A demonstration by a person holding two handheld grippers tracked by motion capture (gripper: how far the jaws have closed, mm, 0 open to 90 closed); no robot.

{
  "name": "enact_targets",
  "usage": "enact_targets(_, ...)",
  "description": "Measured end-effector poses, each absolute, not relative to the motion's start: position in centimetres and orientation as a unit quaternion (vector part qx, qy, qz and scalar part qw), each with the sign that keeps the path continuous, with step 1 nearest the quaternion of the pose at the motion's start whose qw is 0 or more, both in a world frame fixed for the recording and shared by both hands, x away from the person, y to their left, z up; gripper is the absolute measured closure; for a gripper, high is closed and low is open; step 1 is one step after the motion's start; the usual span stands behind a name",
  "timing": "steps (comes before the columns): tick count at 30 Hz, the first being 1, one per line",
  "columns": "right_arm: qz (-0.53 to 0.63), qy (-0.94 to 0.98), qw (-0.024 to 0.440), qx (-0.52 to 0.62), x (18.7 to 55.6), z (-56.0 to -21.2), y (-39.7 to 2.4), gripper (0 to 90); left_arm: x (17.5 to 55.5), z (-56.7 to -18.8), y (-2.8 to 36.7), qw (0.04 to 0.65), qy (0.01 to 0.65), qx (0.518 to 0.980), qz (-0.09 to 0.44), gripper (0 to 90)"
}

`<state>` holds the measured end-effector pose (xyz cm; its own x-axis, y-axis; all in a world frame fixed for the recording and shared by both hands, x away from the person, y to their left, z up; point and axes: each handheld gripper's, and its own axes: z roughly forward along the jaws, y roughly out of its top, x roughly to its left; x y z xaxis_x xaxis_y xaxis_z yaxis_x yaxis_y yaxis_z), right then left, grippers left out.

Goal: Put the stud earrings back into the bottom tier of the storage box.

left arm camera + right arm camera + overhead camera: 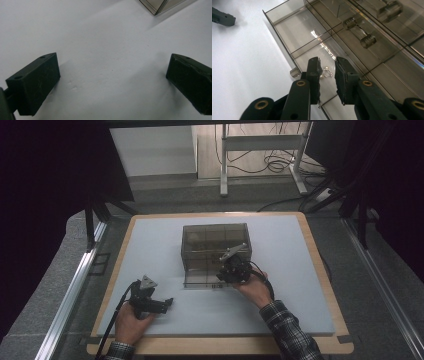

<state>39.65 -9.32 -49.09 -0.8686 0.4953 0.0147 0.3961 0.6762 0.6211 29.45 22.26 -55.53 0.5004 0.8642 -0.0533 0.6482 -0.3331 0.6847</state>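
**Small ring in an open drawer, right gripper poised over it**

A small silvery ring point(326, 73) with tiny beads is seen lying on the floor of a pulled-out drawer point(287, 30), in a compartment near the drawer's front wall. The drawer belongs to a smoky clear plastic box point(215, 245) that is set near the middle of the white table top point(150, 240); the drawer is drawn out toward the person. Clear knobs point(359, 31) are seen on the closed drawer fronts above it.

The right gripper point(327, 75) is held over that compartment, its jaws narrowly parted with the ring seen in the gap between them; whether the ring is touched cannot be told. In the high view the right hand point(256, 287) is reached forward to the drawer's front edge, with a plaid sleeve point(290, 332) behind it.

The left gripper point(112, 75) is kept low over bare table, well apart from the box, its jaws spread wide with nothing between them. The left hand point(131, 322) is rested near the table's front edge, the gripper pointed to the right. A corner of the drawer point(160, 6) is caught at the top of the left gripper view.
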Motion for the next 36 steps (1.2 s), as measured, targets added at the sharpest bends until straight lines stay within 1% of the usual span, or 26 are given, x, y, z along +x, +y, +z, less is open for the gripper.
enact_targets(2,0.322,0.911,0.078,0.245,39.6,-49.0,-9.5,71.1,29.4,-55.5,22.3,0.332,0.473,0.800,0.163,0.0)
enact_targets(6,0.324,0.912,0.075,0.242,39.2,-48.7,-9.7,66.6,29.4,-55.5,22.3,0.332,0.473,0.800,0.163,0.0)
enact_targets(20,0.331,0.910,0.077,0.236,38.2,-48.2,-11.0,61.5,29.4,-55.5,22.3,0.332,0.472,0.800,0.163,0.0)
enact_targets(26,0.328,0.912,0.087,0.231,37.5,-48.2,-11.3,58.5,29.5,-55.5,22.3,0.331,0.472,0.800,0.164,0.0)
enact_targets(34,0.334,0.909,0.092,0.231,36.8,-48.0,-11.8,52.3,29.5,-55.5,22.3,0.331,0.471,0.801,0.164,0.0)
enact_targets(36,0.335,0.908,0.092,0.233,36.5,-47.9,-11.9,49.0,29.5,-55.5,22.3,0.331,0.471,0.801,0.164,0.0)
